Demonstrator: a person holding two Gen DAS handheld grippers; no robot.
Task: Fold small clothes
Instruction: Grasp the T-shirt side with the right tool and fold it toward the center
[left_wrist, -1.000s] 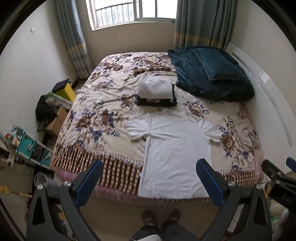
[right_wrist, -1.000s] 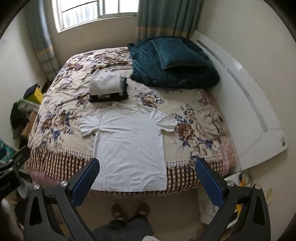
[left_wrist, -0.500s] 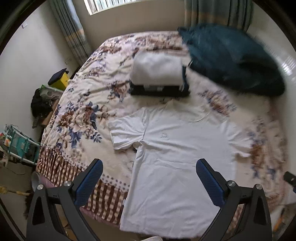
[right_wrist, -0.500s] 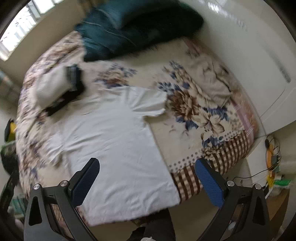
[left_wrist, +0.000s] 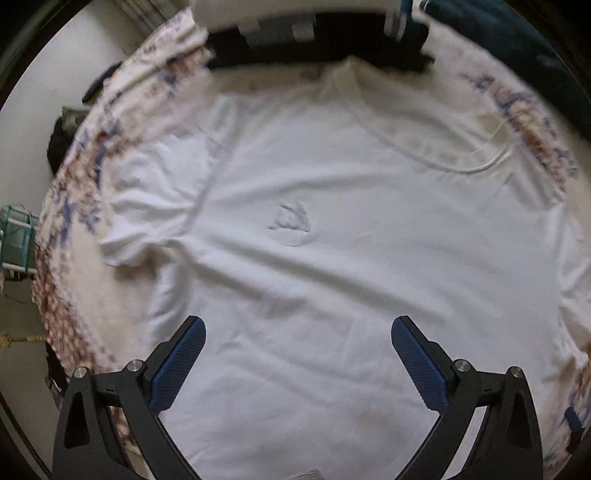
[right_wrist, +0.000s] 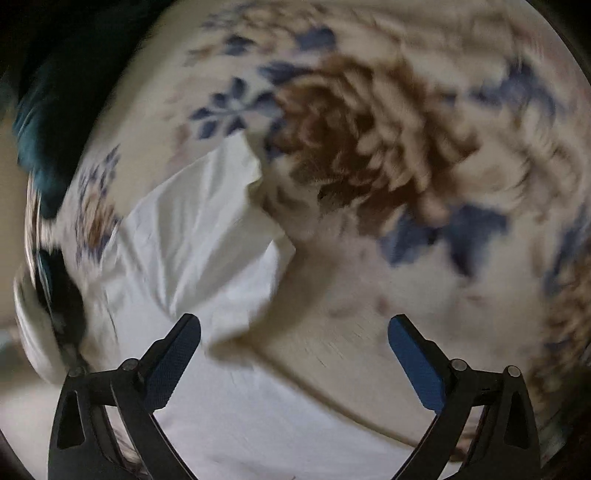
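Observation:
A white T-shirt (left_wrist: 332, 229) lies flat, front up, on the floral bedspread (left_wrist: 74, 206), collar toward the far side. My left gripper (left_wrist: 297, 325) hangs open just above the shirt's chest, nothing between its blue pads. In the right wrist view my right gripper (right_wrist: 293, 323) points down over the shirt's right sleeve (right_wrist: 199, 236) and side edge, where white cloth meets the bedspread (right_wrist: 406, 184). Its jaws stand wide and are closing slightly, with the sleeve's edge below them, not pinched. The picture is blurred by motion.
A stack of folded clothes (left_wrist: 314, 40), white on black, lies just beyond the collar. A dark teal blanket (right_wrist: 55, 110) is heaped at the far side. Past the bed's left edge stands a teal rack (left_wrist: 14, 236) against the wall.
Both grippers have dropped from above the foot of the bed to just over the shirt. The right one has rolled and swung to the right sleeve. Both stayed open.

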